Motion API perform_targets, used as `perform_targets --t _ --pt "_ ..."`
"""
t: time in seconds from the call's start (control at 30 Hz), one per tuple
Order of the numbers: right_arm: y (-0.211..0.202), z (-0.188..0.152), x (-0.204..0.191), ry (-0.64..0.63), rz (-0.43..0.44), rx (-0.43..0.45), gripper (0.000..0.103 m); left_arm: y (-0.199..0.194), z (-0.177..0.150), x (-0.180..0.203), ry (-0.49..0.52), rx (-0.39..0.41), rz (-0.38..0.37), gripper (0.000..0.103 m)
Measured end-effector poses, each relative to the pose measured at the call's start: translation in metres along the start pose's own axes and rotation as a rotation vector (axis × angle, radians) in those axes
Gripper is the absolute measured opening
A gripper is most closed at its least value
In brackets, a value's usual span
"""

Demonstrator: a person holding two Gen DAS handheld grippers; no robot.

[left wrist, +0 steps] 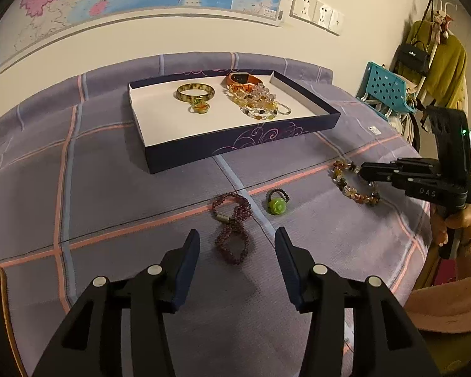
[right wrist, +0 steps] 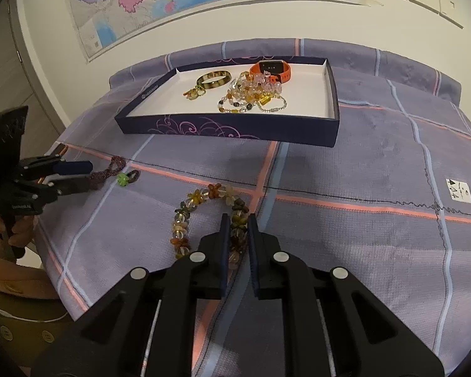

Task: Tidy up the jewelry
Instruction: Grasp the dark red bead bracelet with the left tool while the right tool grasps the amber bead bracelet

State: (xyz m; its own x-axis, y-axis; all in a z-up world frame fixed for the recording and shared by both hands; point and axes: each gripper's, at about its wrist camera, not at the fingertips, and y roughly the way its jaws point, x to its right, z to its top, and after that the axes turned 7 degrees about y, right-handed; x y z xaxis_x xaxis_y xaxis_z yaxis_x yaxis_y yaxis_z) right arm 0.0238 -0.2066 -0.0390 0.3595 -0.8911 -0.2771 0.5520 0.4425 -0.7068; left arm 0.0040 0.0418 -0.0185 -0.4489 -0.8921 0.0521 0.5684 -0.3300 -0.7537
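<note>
Narrowed almost to touching, the right gripper (right wrist: 238,220) pinches the near side of the flower bracelet (right wrist: 204,216), beads showing between its pads; whether the pads bear fully on them I cannot tell. From the left wrist view the same gripper (left wrist: 362,169) meets that bracelet (left wrist: 354,182) at about 3 o'clock on the cloth (left wrist: 110,188).

Wide open, the left gripper (left wrist: 237,238) straddles the purple bracelet (left wrist: 232,232), which lies twisted in a figure eight just ahead of its tips. At 1 o'clock from it sits the green ring (left wrist: 277,204), apart from both bracelets.

At 12 o'clock stands the box (left wrist: 235,144), already holding a bangle (left wrist: 195,91), a watch (left wrist: 243,79) and a heap of bead strands (left wrist: 257,100).

Judging by looks, the flower bracelet is light and limp: it will sag and swing from whatever point is held, and the smooth beads may slip between flat pads. A pinch across the strand, square over one bead cluster, seems best, then a slow carry to the box's bare floor at its right.
</note>
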Motion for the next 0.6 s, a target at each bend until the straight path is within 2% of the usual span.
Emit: perform_targets --t 0.17,0.37,0.6 --pt "0.000 0.003 0.003 0.011 0.006 0.002 0.012 0.008 0.001 0.002 0.008 -0.021 0.013 0.047" --pt "0.004 0.003 0.006 0.021 -0.014 0.000 0.030 0.010 0.002 0.003 0.013 -0.027 0.023 0.047" --pt "0.012 0.002 -0.010 -0.065 -0.073 -0.009 0.030 0.013 0.004 0.006 0.019 -0.029 0.033 0.047"
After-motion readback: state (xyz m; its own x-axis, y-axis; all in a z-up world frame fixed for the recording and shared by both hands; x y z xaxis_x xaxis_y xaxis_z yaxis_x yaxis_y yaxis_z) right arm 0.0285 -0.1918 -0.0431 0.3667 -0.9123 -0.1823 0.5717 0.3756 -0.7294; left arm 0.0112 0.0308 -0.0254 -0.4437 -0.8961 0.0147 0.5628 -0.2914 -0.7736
